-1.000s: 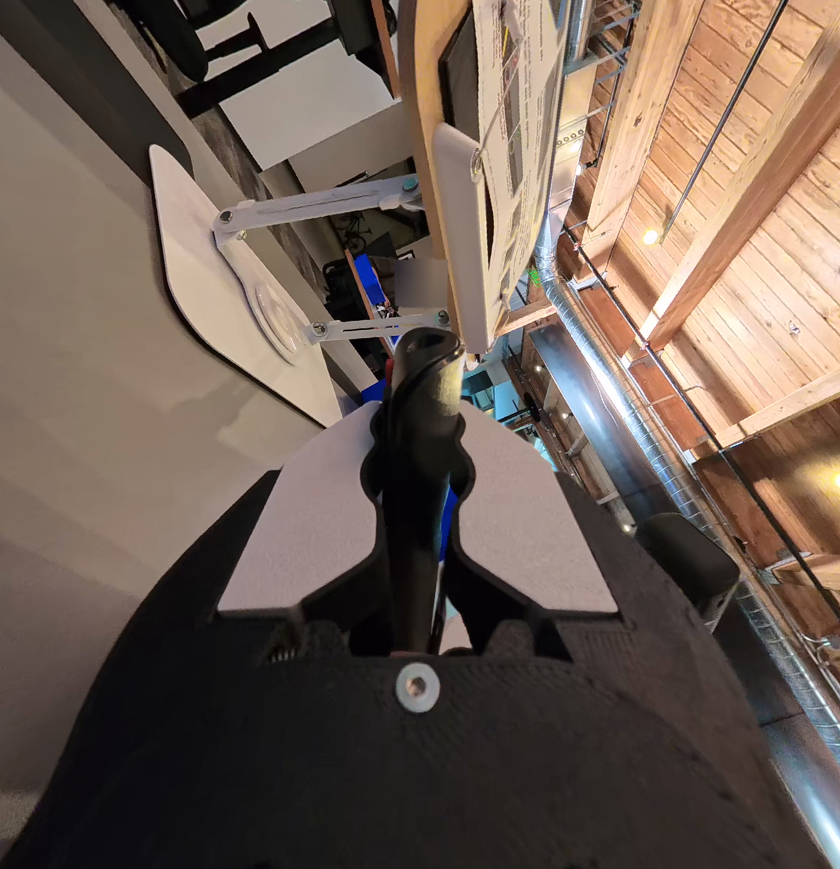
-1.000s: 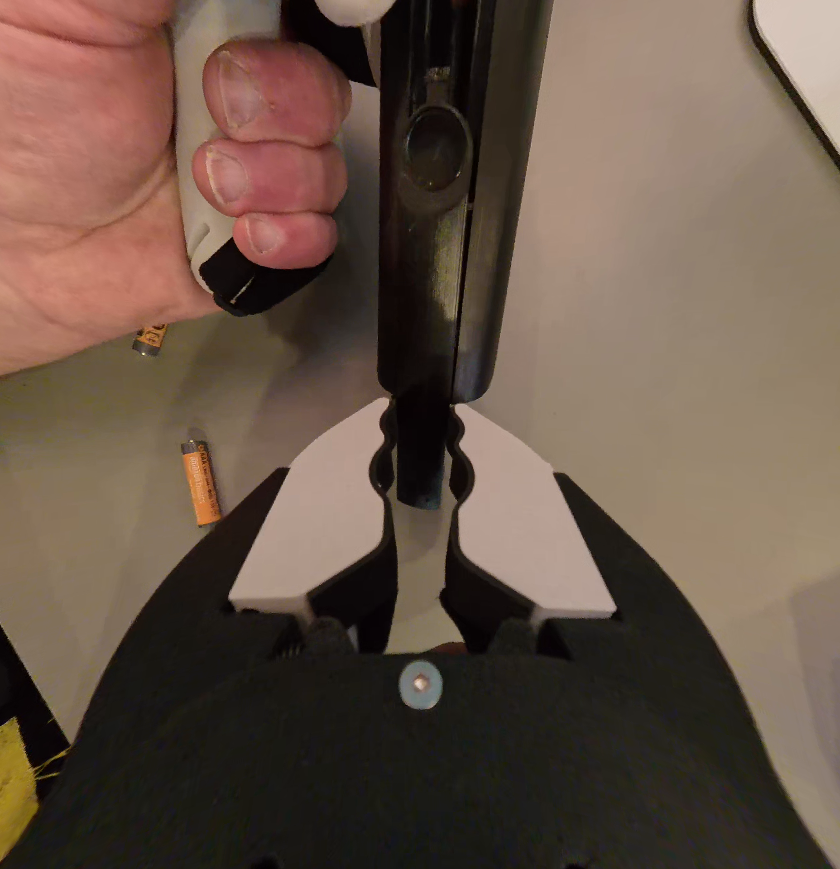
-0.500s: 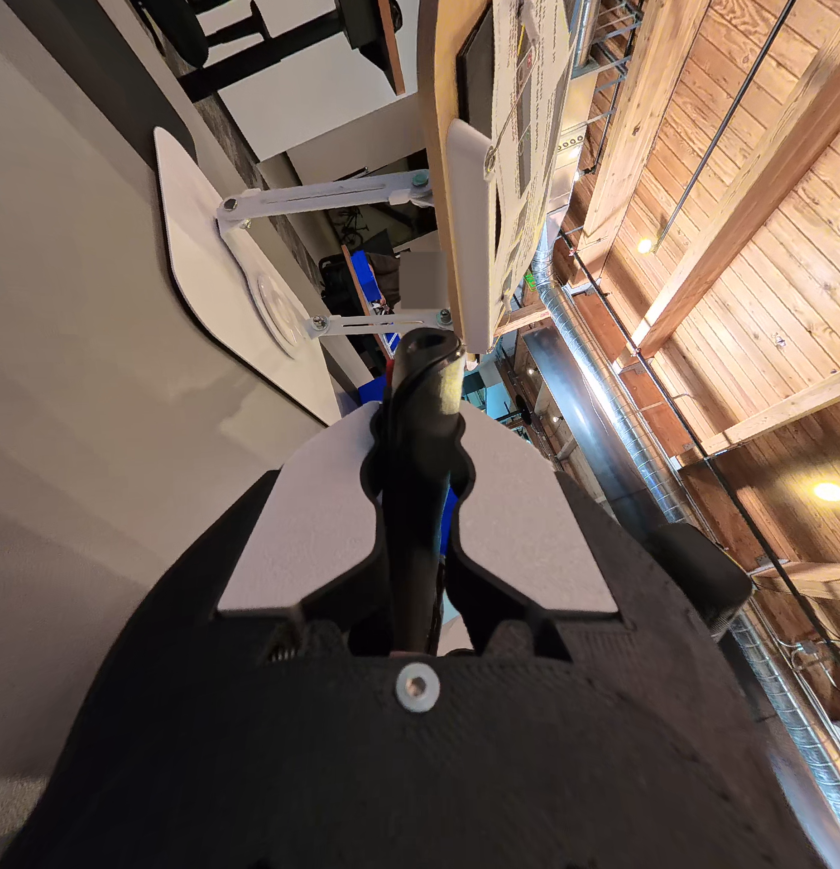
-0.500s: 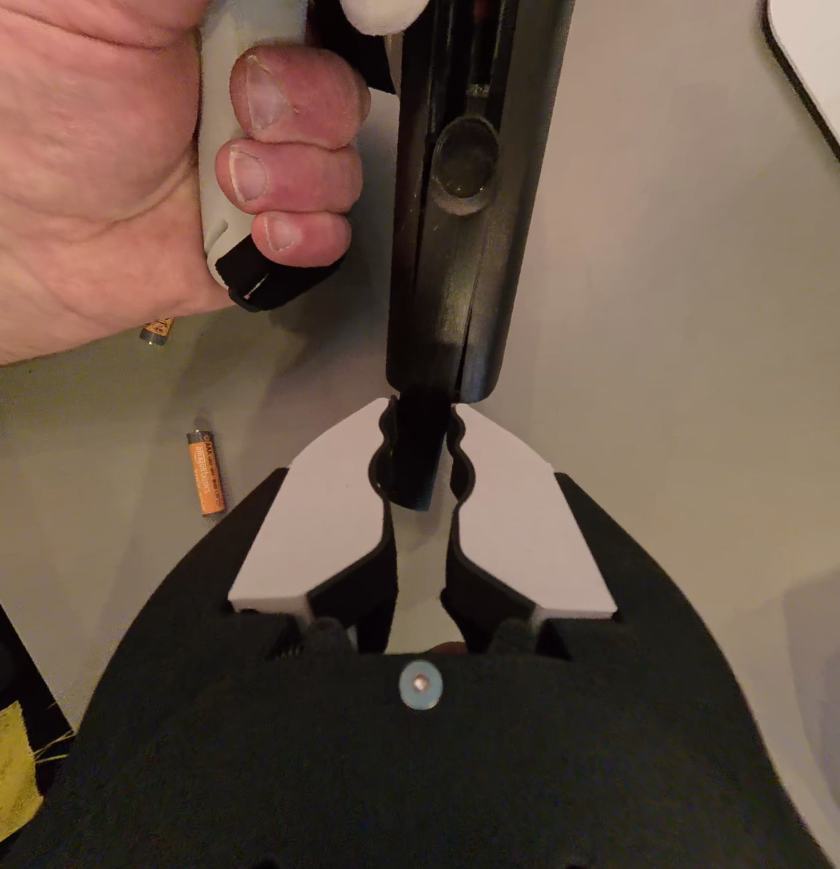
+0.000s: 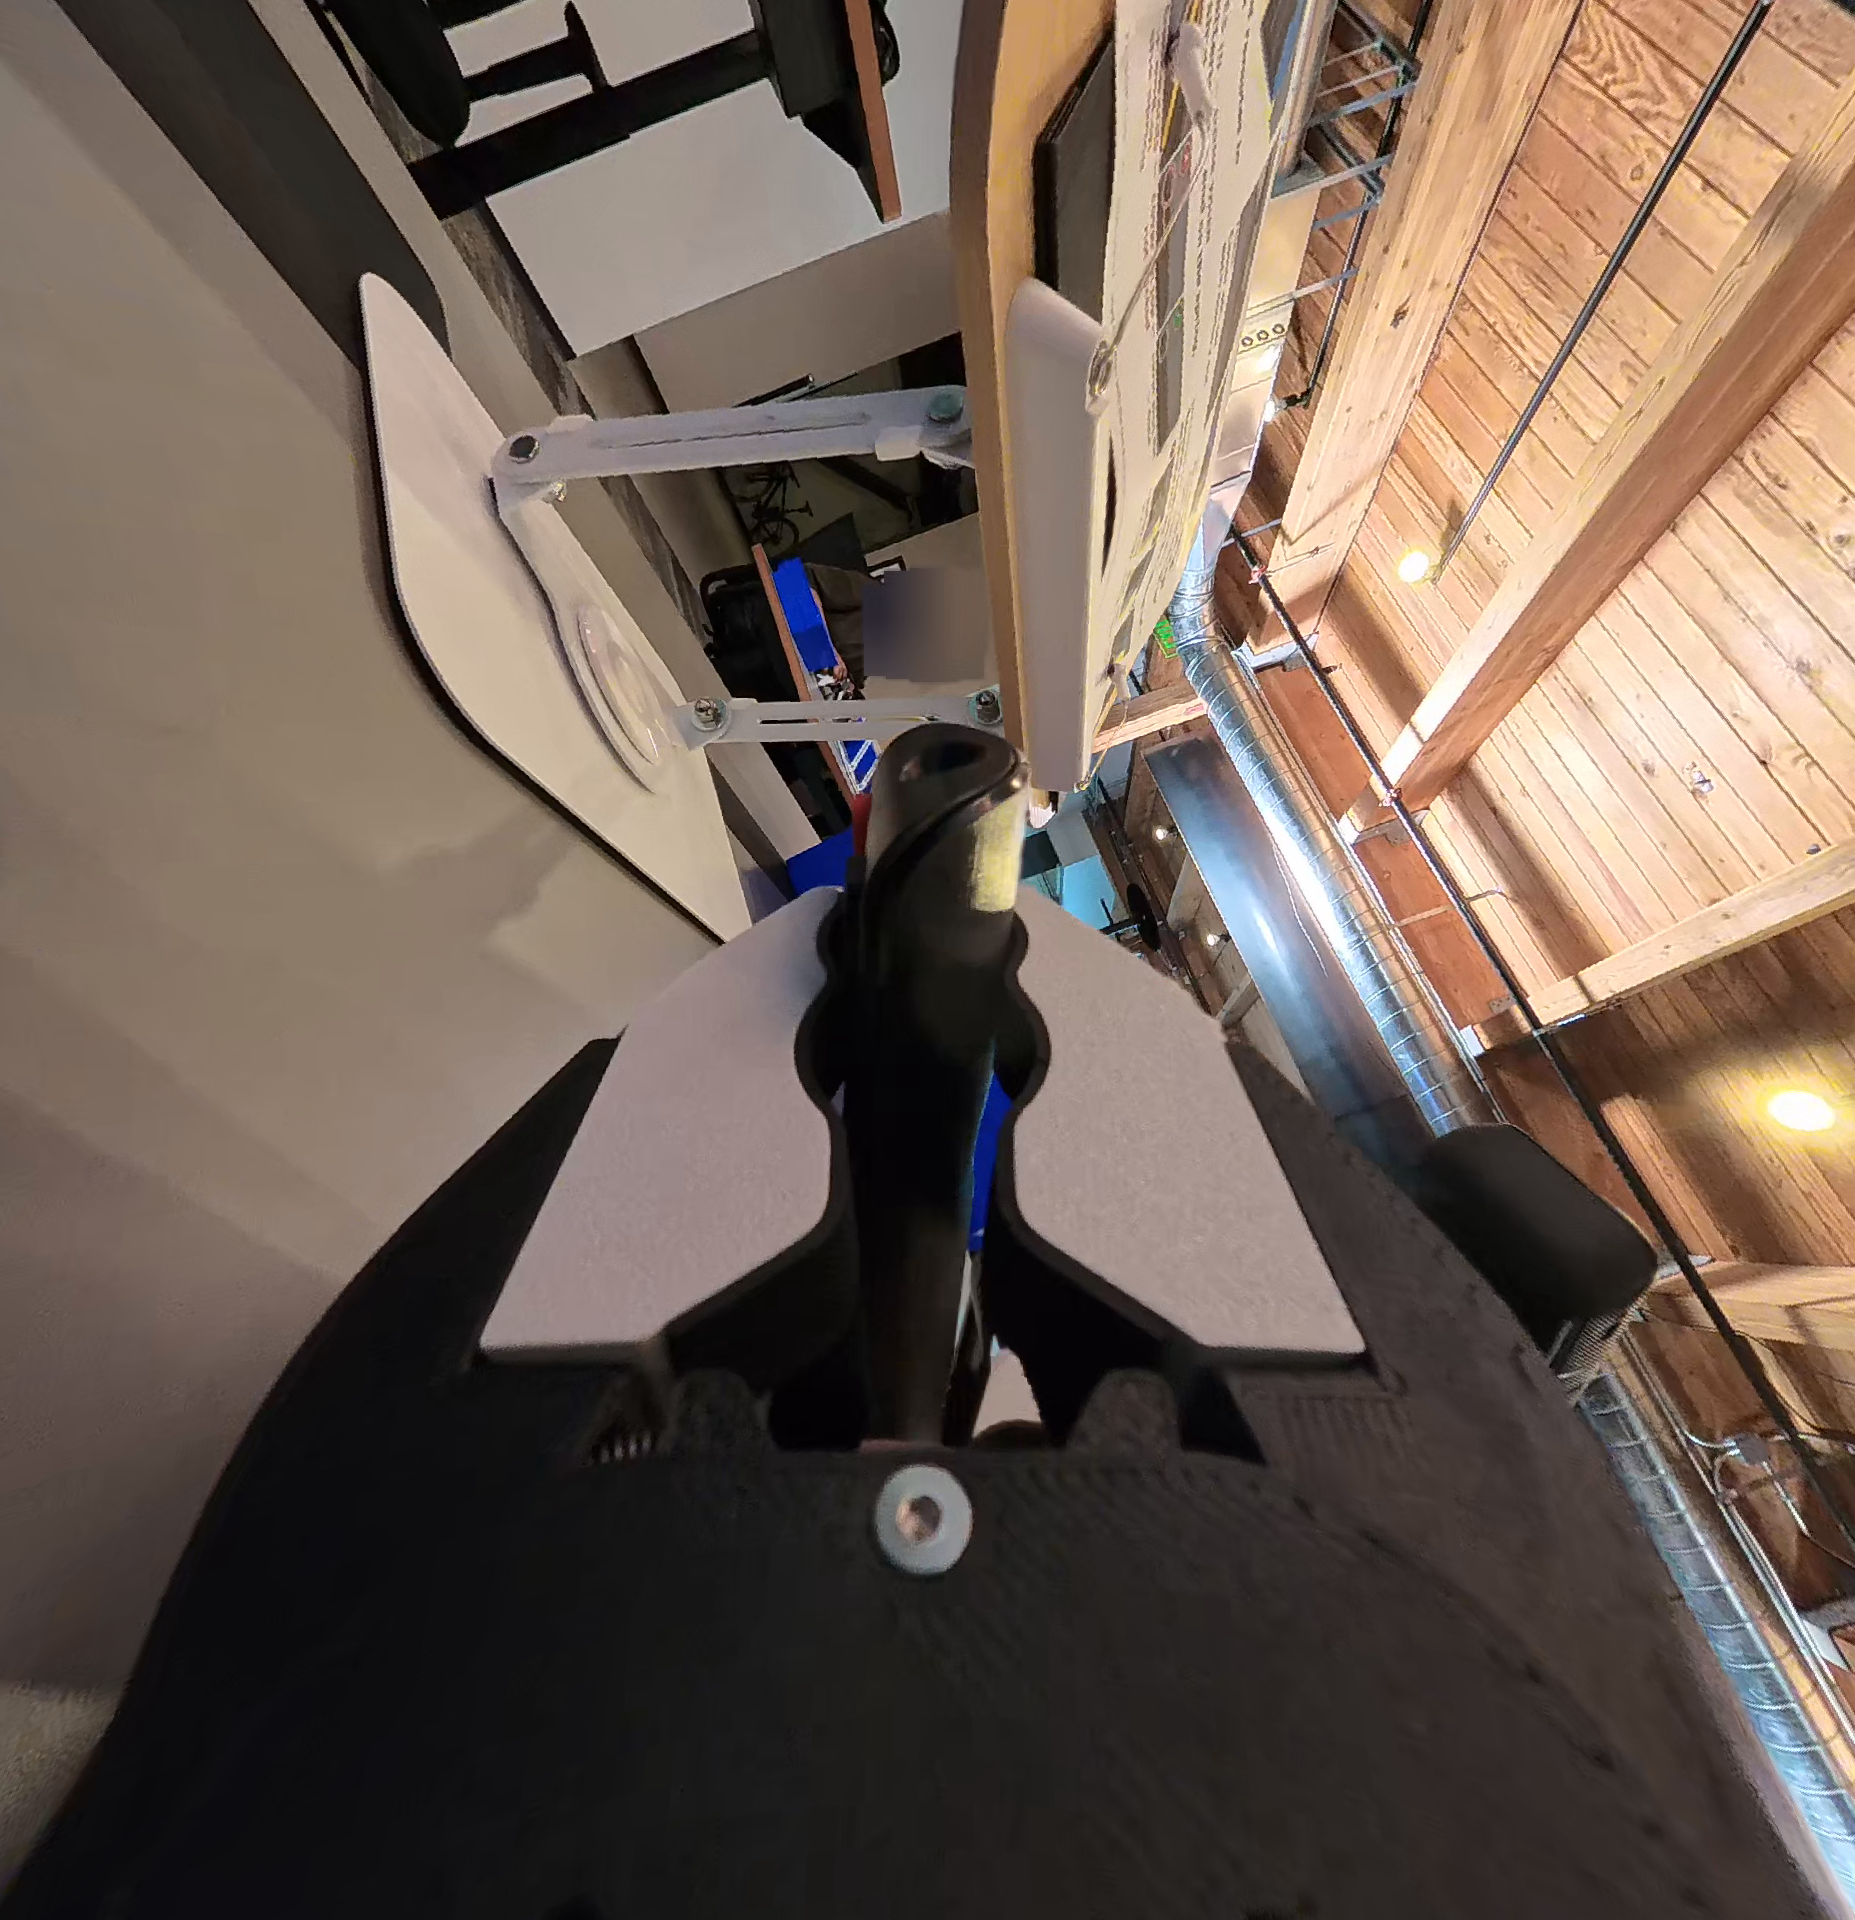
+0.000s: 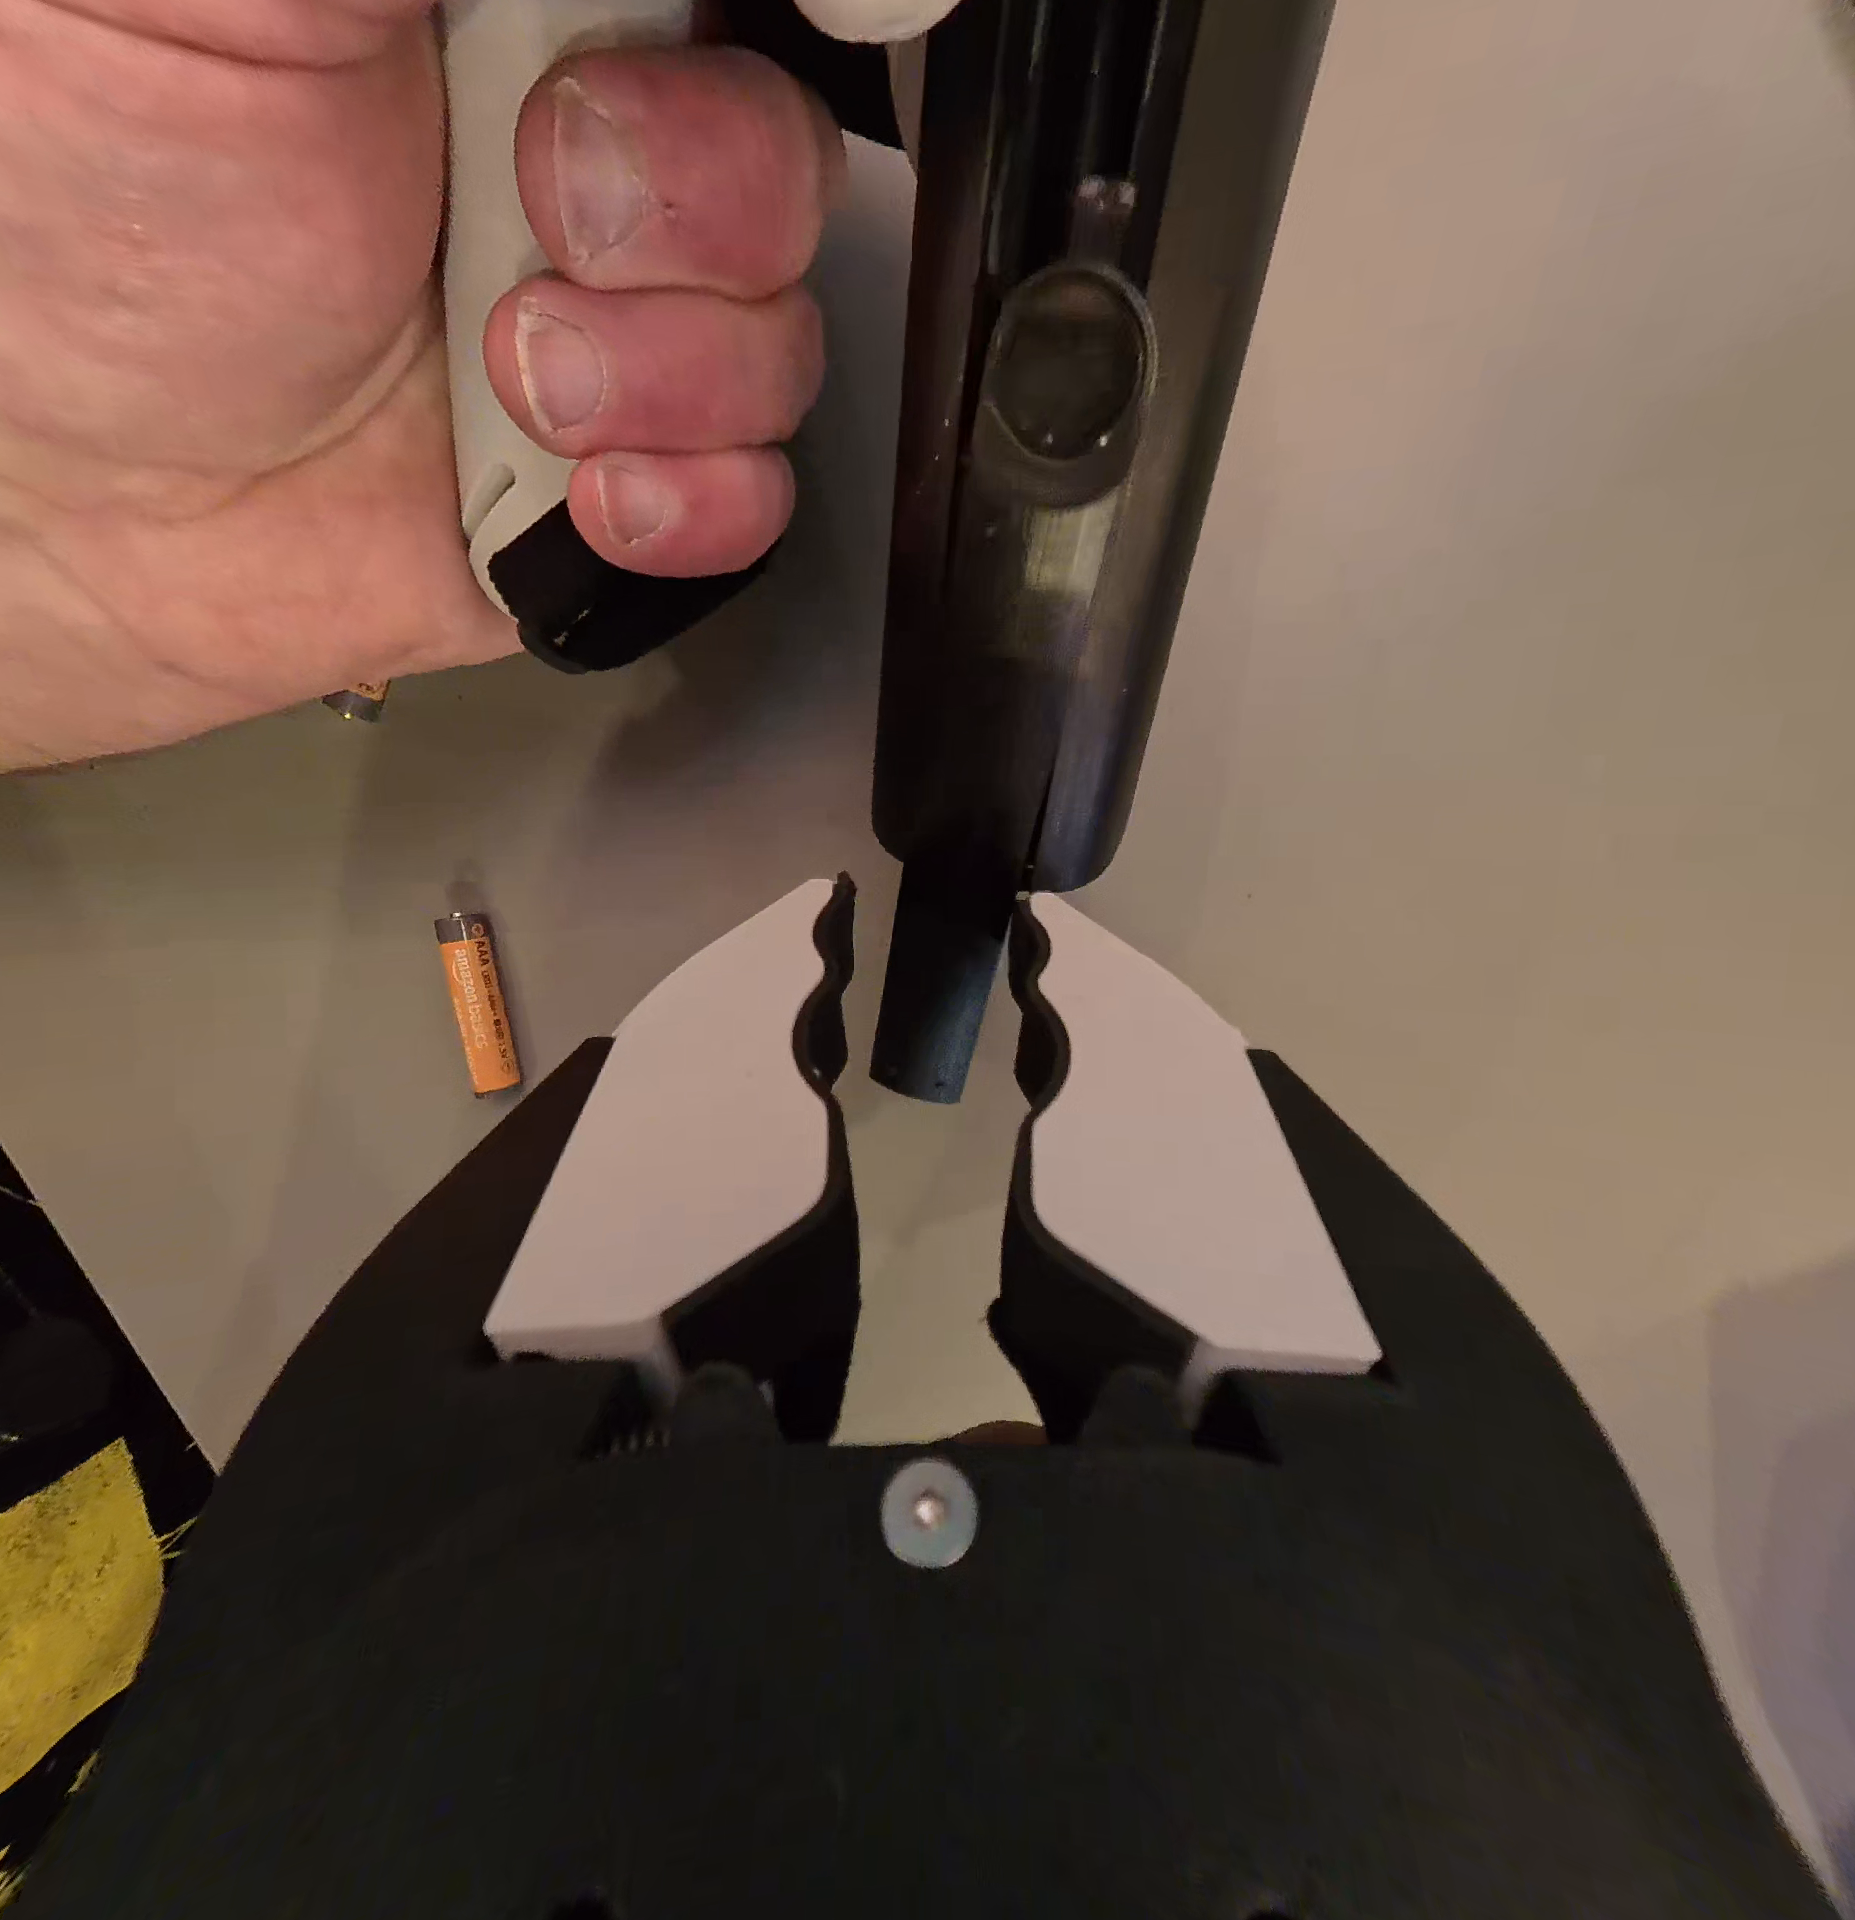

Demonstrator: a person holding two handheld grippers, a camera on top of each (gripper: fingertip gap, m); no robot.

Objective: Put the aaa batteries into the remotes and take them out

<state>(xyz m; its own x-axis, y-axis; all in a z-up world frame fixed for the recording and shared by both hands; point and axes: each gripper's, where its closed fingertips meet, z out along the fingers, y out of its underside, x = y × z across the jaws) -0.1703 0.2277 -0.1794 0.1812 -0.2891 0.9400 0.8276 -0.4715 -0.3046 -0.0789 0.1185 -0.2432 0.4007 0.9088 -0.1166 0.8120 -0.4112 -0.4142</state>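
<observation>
The remote (image 6: 1016, 520) is being clamped by the left gripper (image 5: 918, 997), so it's being kept steady off the table (image 6: 1525, 727). Its cover (image 6: 938, 1018) is being straddled by the right gripper (image 6: 928, 997), jaws parted, not pinching. Left of the remote, two batteries (image 6: 478, 1003) are being left on the table, probably for loading.

The bare desk (image 6: 1525, 727) right of the remote (image 6: 1048, 468) is open. To its left, a hand (image 6: 227, 364) and a battery (image 6: 478, 1003) crowd the way.
</observation>
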